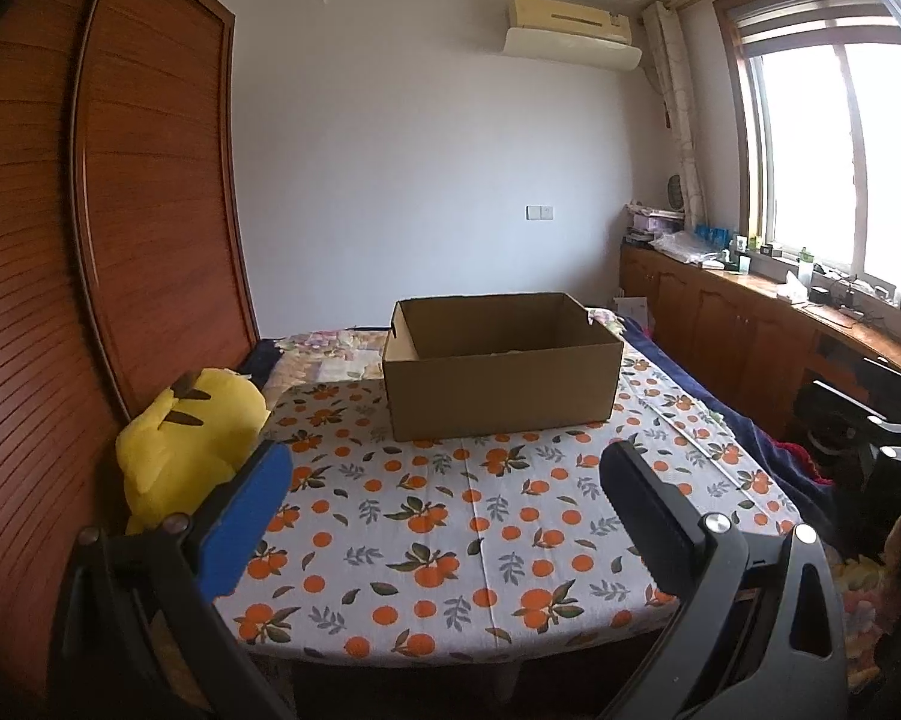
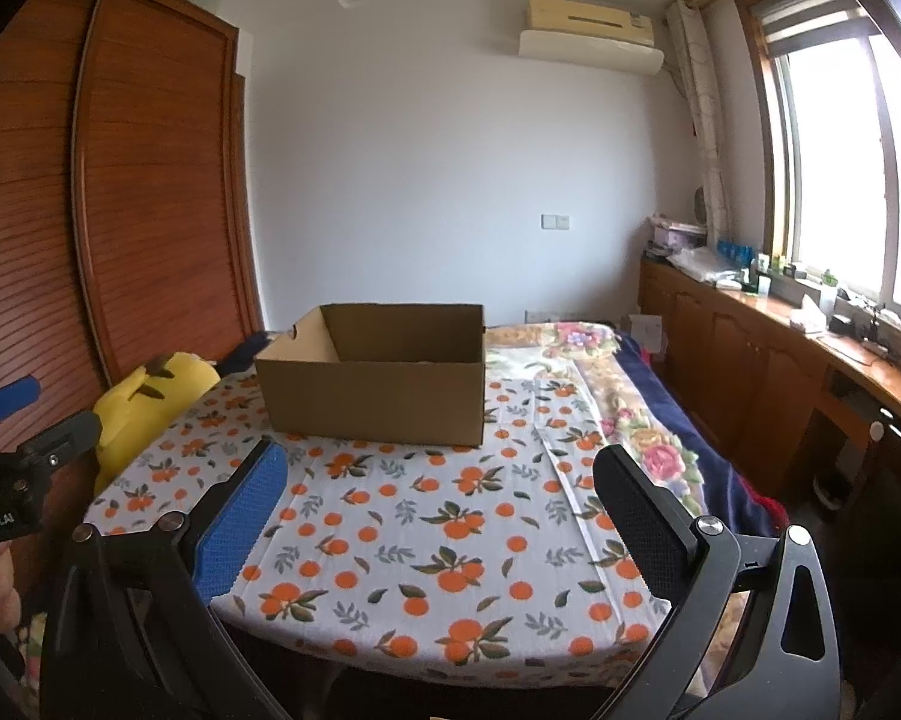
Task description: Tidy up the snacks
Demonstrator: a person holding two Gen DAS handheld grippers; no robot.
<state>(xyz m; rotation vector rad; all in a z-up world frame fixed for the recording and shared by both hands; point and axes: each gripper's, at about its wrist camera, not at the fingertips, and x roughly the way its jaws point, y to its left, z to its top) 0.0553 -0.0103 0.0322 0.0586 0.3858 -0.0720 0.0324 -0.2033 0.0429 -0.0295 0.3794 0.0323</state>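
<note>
1. The cardboard box (image 1: 501, 369) sits on the tabletop (image 1: 438, 546) well ahead of both tongs, its long axis across the view.
2. Left tongs (image 1: 444, 516) stand wide apart, empty; right tongs (image 2: 441, 516) likewise.
3. The box lies dead ahead of the left, left of centre for the right (no snacks visible).

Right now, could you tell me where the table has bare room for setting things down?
The orange-print tablecloth is bare between the cardboard box and the near edge, and right of the box. The yellow plush toy crowds the left corner.
</note>
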